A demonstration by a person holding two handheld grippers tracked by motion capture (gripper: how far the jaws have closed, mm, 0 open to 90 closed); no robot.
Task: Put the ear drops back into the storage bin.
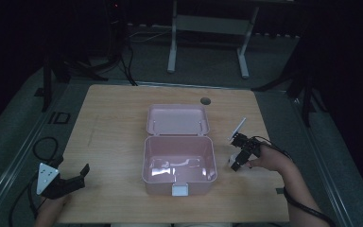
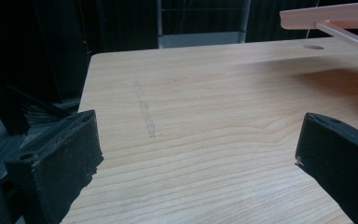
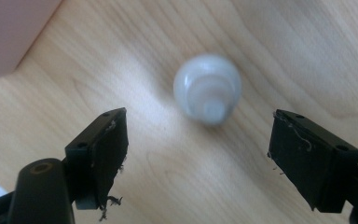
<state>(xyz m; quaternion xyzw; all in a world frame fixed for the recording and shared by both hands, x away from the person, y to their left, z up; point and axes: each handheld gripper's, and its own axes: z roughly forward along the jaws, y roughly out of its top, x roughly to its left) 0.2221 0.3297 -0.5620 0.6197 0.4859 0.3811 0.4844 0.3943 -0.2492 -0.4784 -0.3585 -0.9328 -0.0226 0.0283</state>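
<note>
Right hand-held gripper (image 3: 196,154) hangs wide above a small white bottle (image 3: 207,93), probably upright; an off-centre close could topple it. Left hand-held gripper (image 2: 196,154) wide, empty.

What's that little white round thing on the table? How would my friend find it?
Start at the big pink box standing open in the middle of the wooden table. Look just past its right side, under the right gripper, whose jaws are spread above it. There stands a small white bottle, the pale rounded thing on bare wood.

One pink box (image 1: 179,165) (lid open), one small white bottle (image 3: 207,88), apparently.
</note>
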